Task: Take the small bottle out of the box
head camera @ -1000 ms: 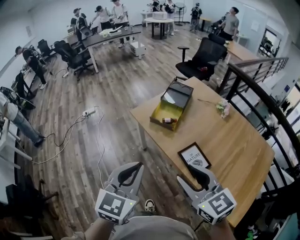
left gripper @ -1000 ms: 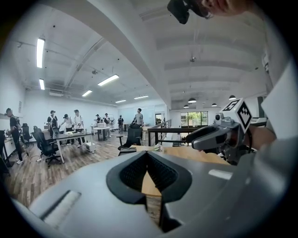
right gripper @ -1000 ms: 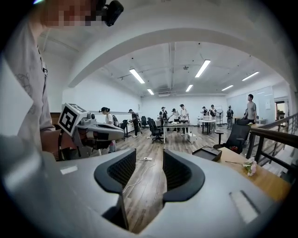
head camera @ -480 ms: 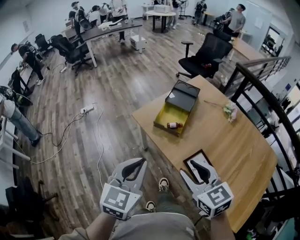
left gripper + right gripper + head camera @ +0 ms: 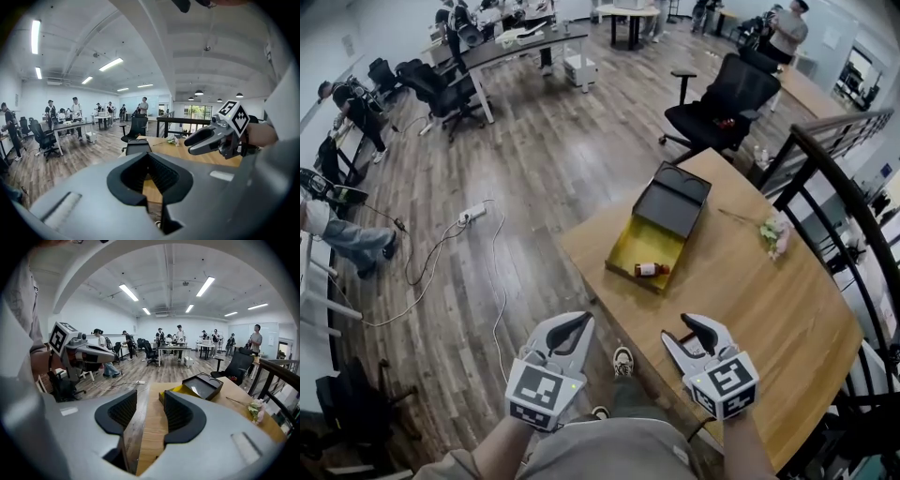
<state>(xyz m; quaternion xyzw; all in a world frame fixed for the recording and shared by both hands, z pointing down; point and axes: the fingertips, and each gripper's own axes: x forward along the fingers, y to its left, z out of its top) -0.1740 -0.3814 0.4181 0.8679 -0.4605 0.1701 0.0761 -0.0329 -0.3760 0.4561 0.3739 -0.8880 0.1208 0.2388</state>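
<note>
An open box with a yellow inside lies on the wooden table. Its black lid is folded back at the far end. The small bottle, brown with a white label, lies on its side at the box's near end. My left gripper hovers over the floor, left of the table, its jaw tips together and nothing held. My right gripper hangs over the table's near edge, open and empty, well short of the box. The right gripper view shows the box ahead; the bottle is hidden there.
A flower stem lies on the table right of the box. A black office chair stands beyond the table, and a dark railing runs along the right. A power strip with cables lies on the floor. People stand at far desks.
The view has moved closer to the table, so the box sits lower and nearer. Both grippers have shifted forward. The framed picture on the table's near edge is now hidden under the right gripper.
</note>
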